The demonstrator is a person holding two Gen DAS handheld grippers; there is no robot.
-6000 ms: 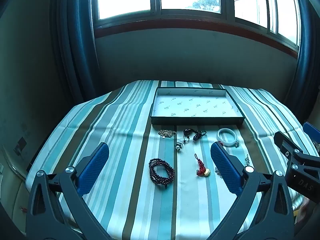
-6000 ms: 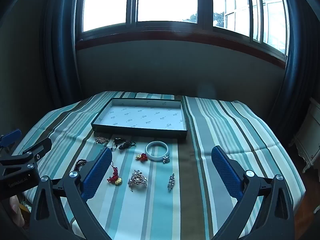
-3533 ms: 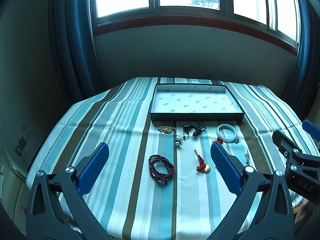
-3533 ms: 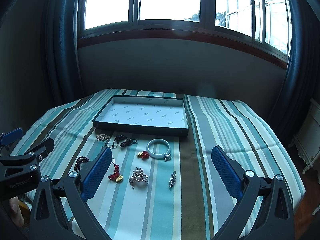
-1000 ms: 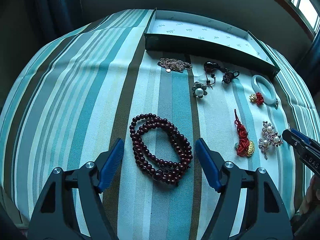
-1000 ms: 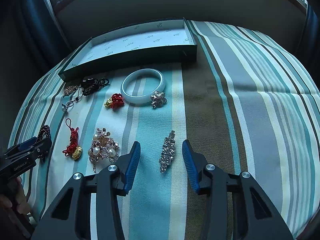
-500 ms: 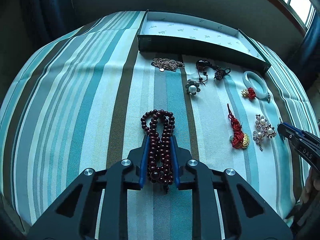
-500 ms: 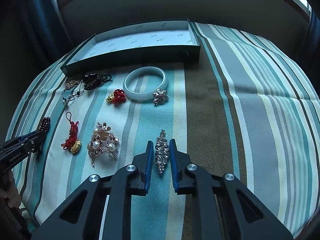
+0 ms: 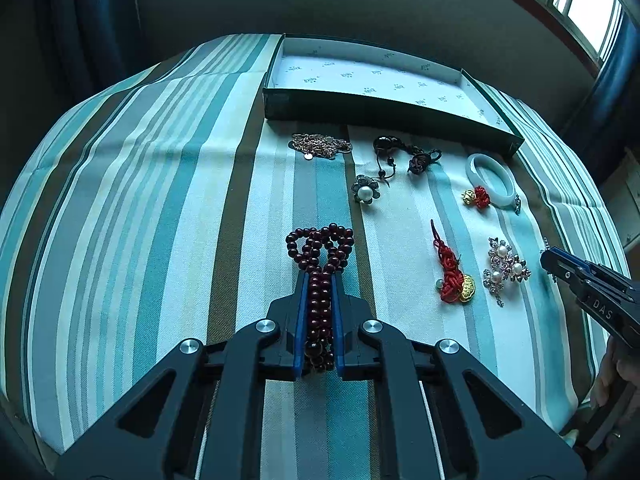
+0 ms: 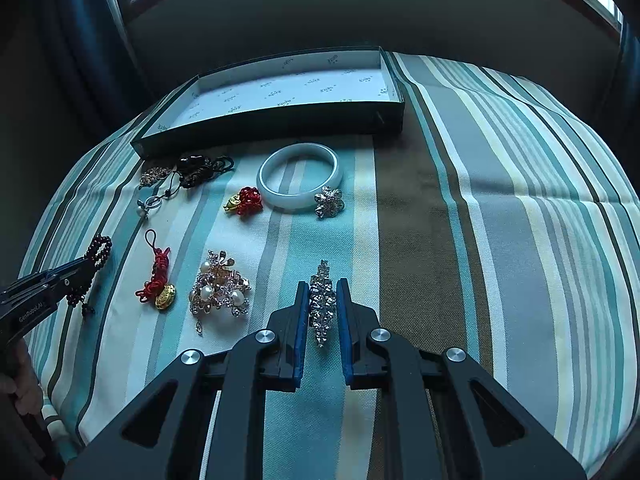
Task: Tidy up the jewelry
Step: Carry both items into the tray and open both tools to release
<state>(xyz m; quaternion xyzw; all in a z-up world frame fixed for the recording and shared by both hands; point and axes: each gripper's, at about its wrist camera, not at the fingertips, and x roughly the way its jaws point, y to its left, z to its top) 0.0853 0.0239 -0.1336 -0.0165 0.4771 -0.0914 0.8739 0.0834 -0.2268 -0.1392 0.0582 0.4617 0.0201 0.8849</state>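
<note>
Now clamped where both stood open: left gripper (image 9: pixel 319 280) on the bead bracelet (image 9: pixel 320 256), right gripper (image 10: pixel 322 292) on the crystal brooch (image 10: pixel 322 300), both flat on the striped bed (image 10: pixel 460 216). Best lifted straight, slowly, toward the tray (image 10: pixel 276 92), keeping loops from snagging.

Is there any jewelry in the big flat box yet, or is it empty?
Empty. Both views show only the patterned white lining inside the box; the pieces, such as the white bangle, lie outside it on the striped cloth.
</note>
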